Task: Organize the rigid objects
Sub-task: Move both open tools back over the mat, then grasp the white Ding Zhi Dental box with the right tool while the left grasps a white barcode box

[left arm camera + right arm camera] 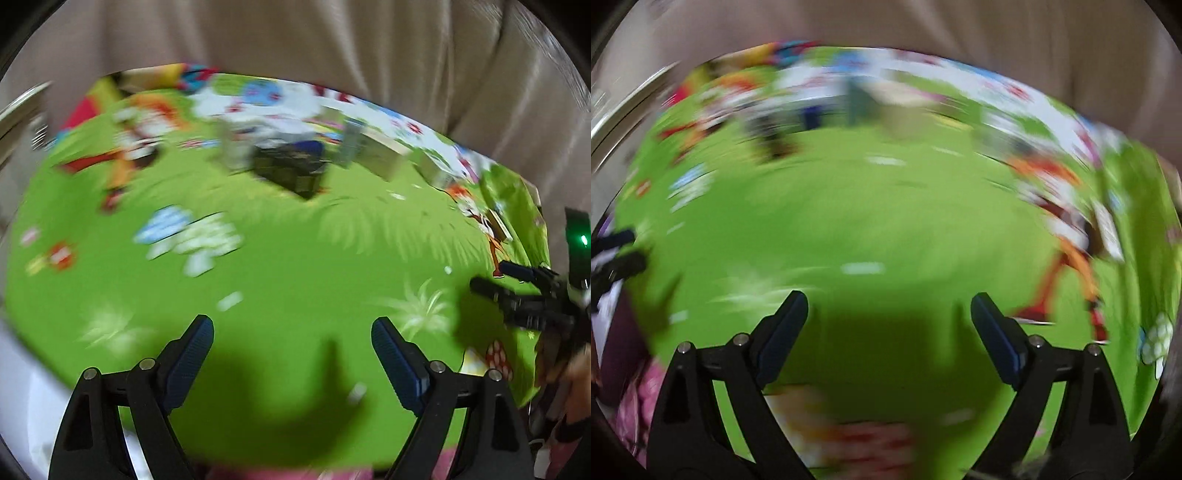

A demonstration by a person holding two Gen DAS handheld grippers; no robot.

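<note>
Both views are blurred by motion. A dark box-like object (291, 166) with a blue part on top sits at the far side of the green cartoon-print cloth (295, 258), with pale boxes (380, 151) to its right. My left gripper (291, 332) is open and empty, well short of them. My right gripper (888, 310) is open and empty above bare green cloth (868, 221); it also shows in the left wrist view (495, 280) at the right edge. The objects are smears (812, 114) in the right wrist view.
Beige curtain (332, 40) hangs behind the table. A shiny metal rim (18, 110) curves at the far left. A small card-like item (498, 225) lies near the cloth's right edge. The cloth's front edge drops to pink fabric (639, 398).
</note>
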